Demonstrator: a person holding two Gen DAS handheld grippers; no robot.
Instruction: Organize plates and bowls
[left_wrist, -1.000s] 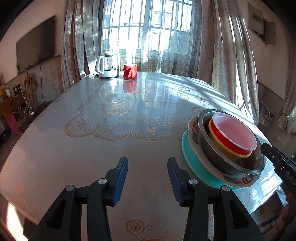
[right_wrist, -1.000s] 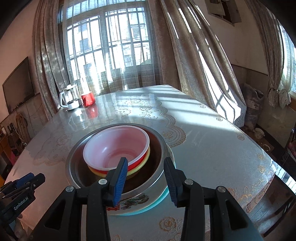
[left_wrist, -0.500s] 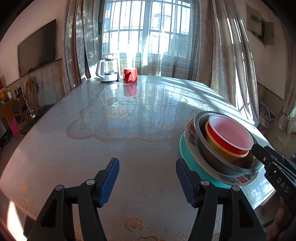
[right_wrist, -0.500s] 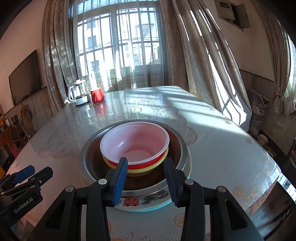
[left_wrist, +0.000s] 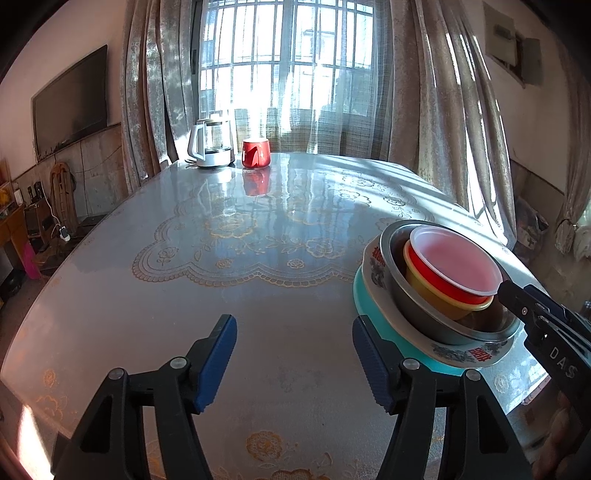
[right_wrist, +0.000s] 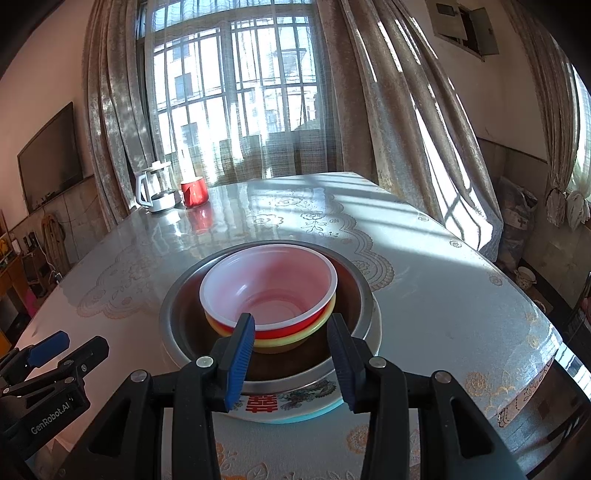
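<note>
A nested stack stands near the table's right front edge: a teal plate (left_wrist: 373, 325) at the bottom, a patterned porcelain bowl (left_wrist: 465, 350), a steel bowl (right_wrist: 177, 332), a yellow bowl (left_wrist: 436, 299), a red bowl (left_wrist: 443, 284) and a white plastic bowl (right_wrist: 269, 280) on top. My right gripper (right_wrist: 291, 328) is open and empty, just above the stack's near rim. My left gripper (left_wrist: 291, 332) is open and empty over bare tabletop, left of the stack. It also shows in the right wrist view (right_wrist: 48, 345).
A glass kettle (left_wrist: 210, 144) and a red mug (left_wrist: 255, 153) stand at the table's far edge by the curtained window. The table (left_wrist: 221, 277) has a glossy lace-pattern cover. Its right edge (right_wrist: 546, 354) runs close to the stack.
My left gripper has opened wider and pulled back and up from the table. My right gripper has drawn back a little from the stack, its jaws still open.
</note>
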